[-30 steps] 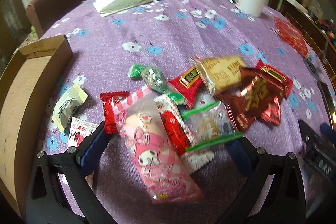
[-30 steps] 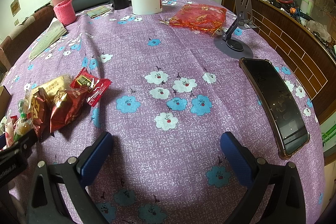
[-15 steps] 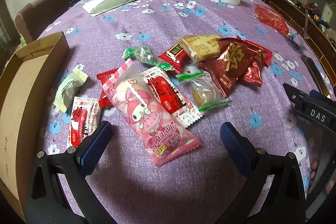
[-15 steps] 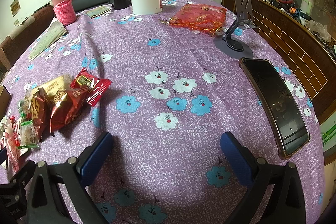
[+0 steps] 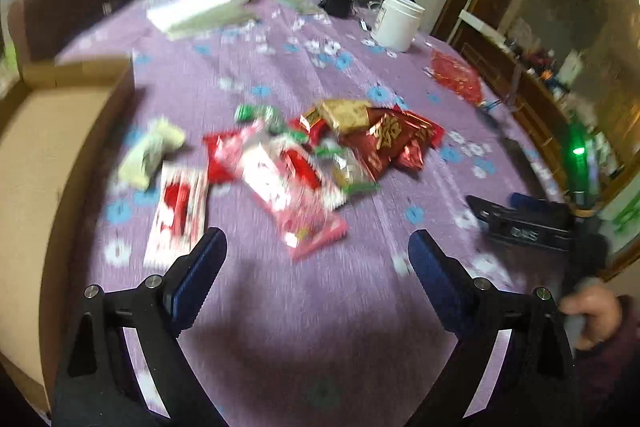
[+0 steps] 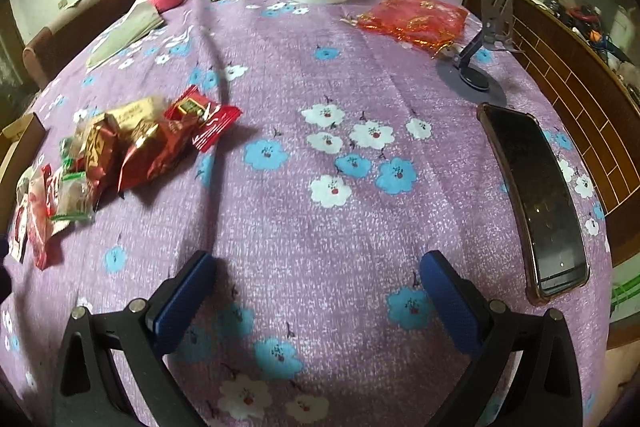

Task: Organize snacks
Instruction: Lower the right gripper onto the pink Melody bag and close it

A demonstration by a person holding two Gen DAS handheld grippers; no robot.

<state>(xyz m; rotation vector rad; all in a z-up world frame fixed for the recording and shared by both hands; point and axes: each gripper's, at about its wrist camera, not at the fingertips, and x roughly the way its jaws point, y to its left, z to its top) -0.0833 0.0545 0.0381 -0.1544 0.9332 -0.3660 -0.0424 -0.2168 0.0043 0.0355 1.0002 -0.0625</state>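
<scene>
On the purple flowered tablecloth (image 6: 360, 75) the heap of snack packets (image 5: 320, 155) lies loose, a pink packet (image 5: 304, 219) nearest the left gripper (image 5: 316, 259) and dark red foil packets (image 6: 132, 151) on the far side, with a cardboard box (image 5: 48, 147) just beside the heap. That left gripper hangs over the cloth short of the pile, its jaws spread and just closing a little with nothing between them. The right gripper (image 6: 316, 287) also gapes empty over bare cloth, a dark phone (image 6: 532, 199) lying off to its right.
</scene>
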